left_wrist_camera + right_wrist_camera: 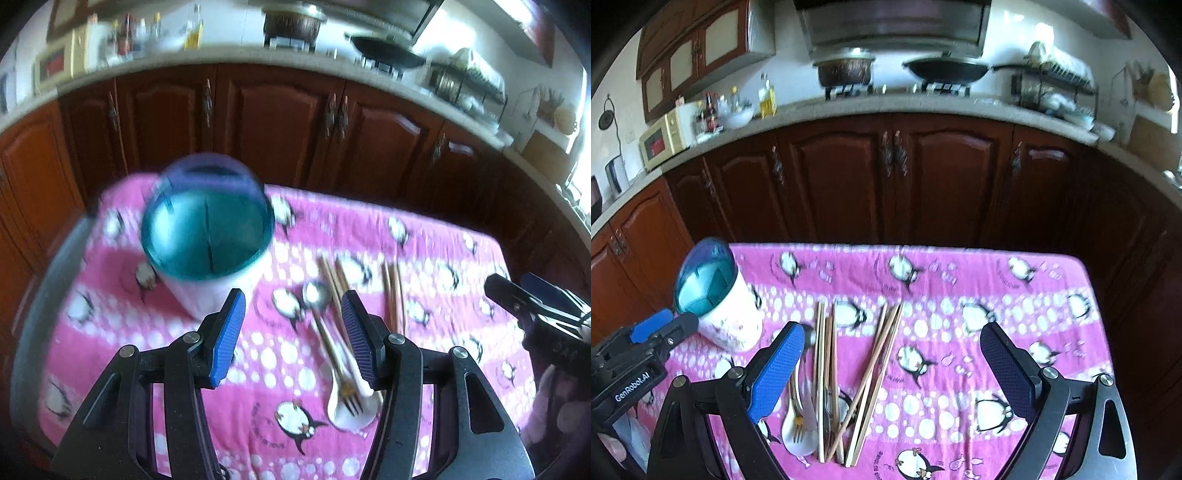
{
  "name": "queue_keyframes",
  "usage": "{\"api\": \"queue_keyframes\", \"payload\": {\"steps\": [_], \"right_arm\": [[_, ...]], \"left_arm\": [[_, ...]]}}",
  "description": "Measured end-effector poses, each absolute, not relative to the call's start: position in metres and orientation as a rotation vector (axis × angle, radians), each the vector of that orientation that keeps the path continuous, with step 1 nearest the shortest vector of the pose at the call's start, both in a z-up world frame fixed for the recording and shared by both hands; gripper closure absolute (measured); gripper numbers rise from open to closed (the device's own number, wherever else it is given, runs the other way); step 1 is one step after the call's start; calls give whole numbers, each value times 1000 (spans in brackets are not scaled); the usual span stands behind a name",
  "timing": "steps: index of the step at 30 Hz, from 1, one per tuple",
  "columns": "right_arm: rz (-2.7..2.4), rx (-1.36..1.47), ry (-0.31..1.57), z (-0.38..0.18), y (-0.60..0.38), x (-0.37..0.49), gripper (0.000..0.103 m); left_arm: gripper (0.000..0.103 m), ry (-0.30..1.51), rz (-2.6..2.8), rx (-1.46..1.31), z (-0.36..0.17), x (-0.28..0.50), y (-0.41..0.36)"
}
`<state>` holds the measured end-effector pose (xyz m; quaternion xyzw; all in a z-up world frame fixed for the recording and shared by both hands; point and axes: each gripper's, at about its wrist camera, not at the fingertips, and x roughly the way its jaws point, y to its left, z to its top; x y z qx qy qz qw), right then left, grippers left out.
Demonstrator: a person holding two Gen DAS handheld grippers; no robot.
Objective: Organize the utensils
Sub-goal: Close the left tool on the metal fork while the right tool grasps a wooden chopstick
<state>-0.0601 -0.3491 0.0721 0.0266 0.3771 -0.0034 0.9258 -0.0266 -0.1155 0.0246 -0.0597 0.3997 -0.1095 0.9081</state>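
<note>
Left wrist view: the utensil holder at centre left is motion-blurred, and the fork partly hides behind a blue pad.
</note>
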Motion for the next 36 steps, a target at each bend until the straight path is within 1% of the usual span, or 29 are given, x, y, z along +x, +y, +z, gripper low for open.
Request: {"api": "queue_keyframes", "payload": {"steps": [1,2,3,4,6,7,13,18,21,23,25,26,29,30,32,36], "right_arm": [[9,59,794,62,-350,-56,19],[27,72,812,52,-352,-53,26],[47,92,836,43,-354,-50,40],[62,112,860,35,-356,-47,49],[102,157,915,15,-360,-39,55],[109,162,926,9,-360,-37,57],[156,185,984,-19,-364,-19,62],[183,226,1015,-32,-370,3,64],[186,239,1024,-37,-374,15,64],[178,248,1038,-42,-377,24,65],[163,271,1059,-50,-382,35,73],[162,284,1065,-53,-384,39,75],[152,328,1097,-64,-390,49,88],[169,362,1103,-68,-392,50,95],[189,417,1106,-70,-397,47,97],[192,384,1082,-60,-404,26,97]], "left_arm": [[49,854,-236,-137,16,-23,-117],[50,879,-248,-150,7,-20,-119],[50,906,-265,-165,-2,-17,-122],[51,925,-277,-171,-9,-15,-125],[57,955,-287,-159,-23,-12,-131],[60,973,-294,-153,-30,-9,-135],[61,1029,-308,-175,-54,12,-152],[67,1057,-286,-196,-67,34,-162],[74,1067,-268,-201,-74,44,-164],[82,1075,-259,-205,-79,53,-166],[88,1078,-256,-213,-81,57,-167],[91,1077,-257,-214,-82,58,-166],[94,1079,-279,-218,-81,60,-167],[94,1079,-291,-225,-80,59,-166],[95,1080,-318,-231,-78,55,-163],[96,1082,-352,-239,-72,44,-152]]}}
